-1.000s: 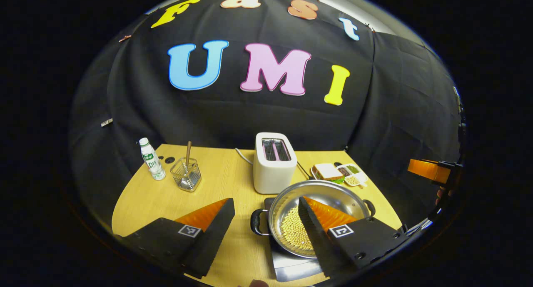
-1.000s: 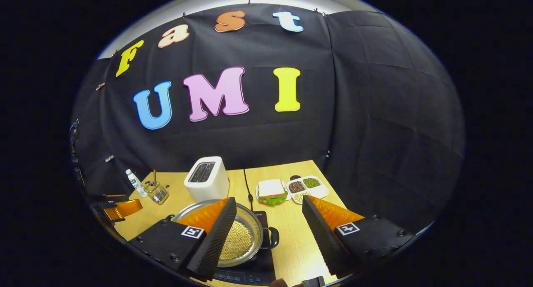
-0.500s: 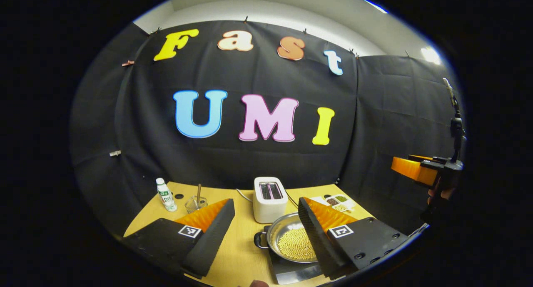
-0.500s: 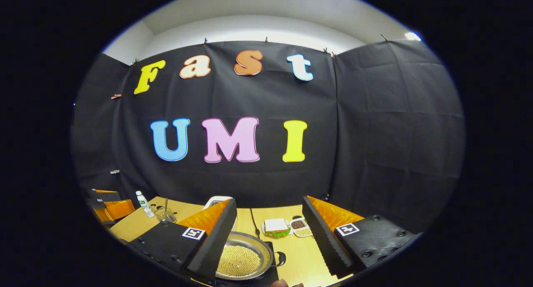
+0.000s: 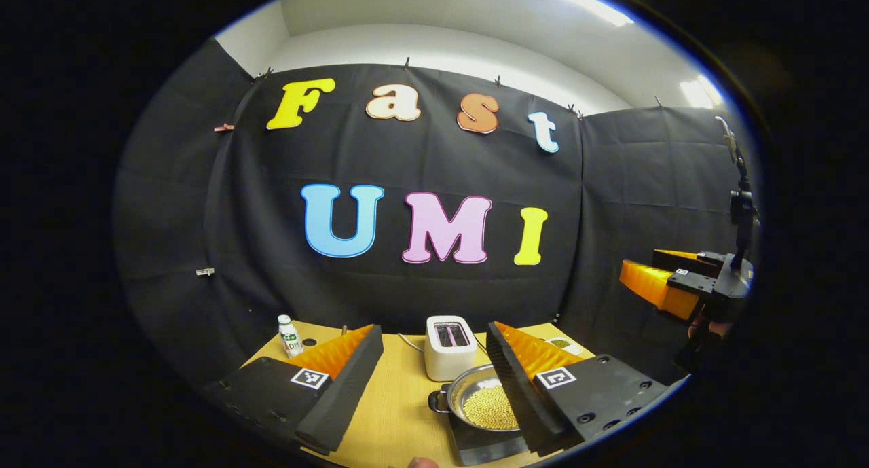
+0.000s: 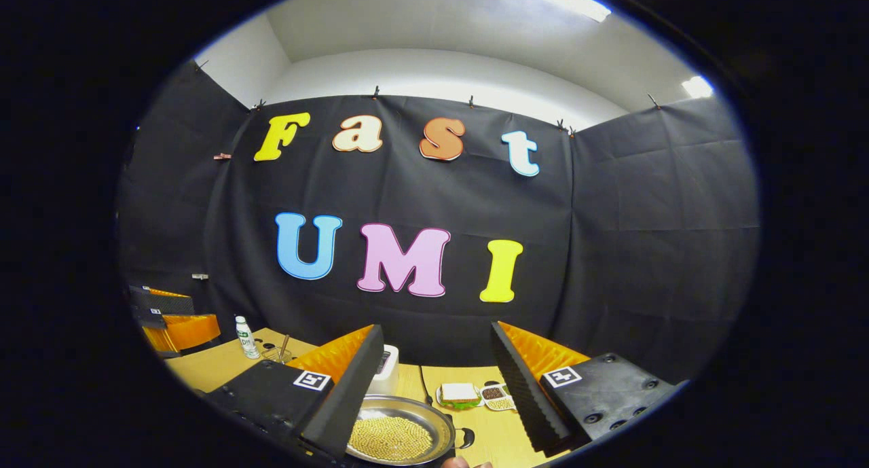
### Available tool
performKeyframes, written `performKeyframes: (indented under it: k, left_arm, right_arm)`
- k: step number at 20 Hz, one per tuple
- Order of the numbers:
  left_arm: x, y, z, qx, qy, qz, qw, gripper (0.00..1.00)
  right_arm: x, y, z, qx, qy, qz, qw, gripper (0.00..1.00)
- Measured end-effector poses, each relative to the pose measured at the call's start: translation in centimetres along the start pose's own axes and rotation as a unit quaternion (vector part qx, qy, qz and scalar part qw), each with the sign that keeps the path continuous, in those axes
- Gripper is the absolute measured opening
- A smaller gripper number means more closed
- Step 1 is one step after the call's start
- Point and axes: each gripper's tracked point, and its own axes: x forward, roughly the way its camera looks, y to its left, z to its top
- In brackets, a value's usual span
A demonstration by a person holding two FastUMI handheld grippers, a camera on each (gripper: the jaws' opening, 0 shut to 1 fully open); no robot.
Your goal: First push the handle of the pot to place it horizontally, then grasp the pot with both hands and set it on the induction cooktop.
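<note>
The round stainless-steel pot (image 5: 483, 403) of yellow beans sits on the flat black induction cooktop (image 5: 485, 446), its 2 side handles level, so placement looks done. The left gripper (image 5: 434, 352) and right gripper (image 6: 438, 351) hang above, both released, gripping nothing.

Ceiling lights (image 5: 696, 91) bright overhead; sharp focus; strong fisheye edge distortion.

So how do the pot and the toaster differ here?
The pot is low, round, shiny metal; the toaster is a tall white box. The pot lies open, with yellow beans in it, on the cooktop; the toaster stands on the table behind it, its slots on top. Neither is held by a tool.
</note>
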Motion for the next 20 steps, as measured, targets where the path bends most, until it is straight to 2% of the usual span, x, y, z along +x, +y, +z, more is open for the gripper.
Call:
performKeyframes:
  k: [1,6,20]
  left_arm:
    - [0.1,-0.1,0.0,0.0,0.0,0.001,1.0,0.95]
    - [-0.2,-0.5,-0.3,0.006,0.002,0.001,1.0,0.95]
    - [-0.3,-1.7,-2.1,-0.002,0.019,-0.018,1.0,0.95]
  right_arm:
    - [-0.2,0.4,0.1,-0.005,-0.003,0.004,1.0,0.94]
    - [-0.7,2.0,-0.8,-0.018,0.001,0.017,1.0,0.97]
    - [-2.4,2.7,-5.4,-0.024,0.033,0.002,0.999,0.98]
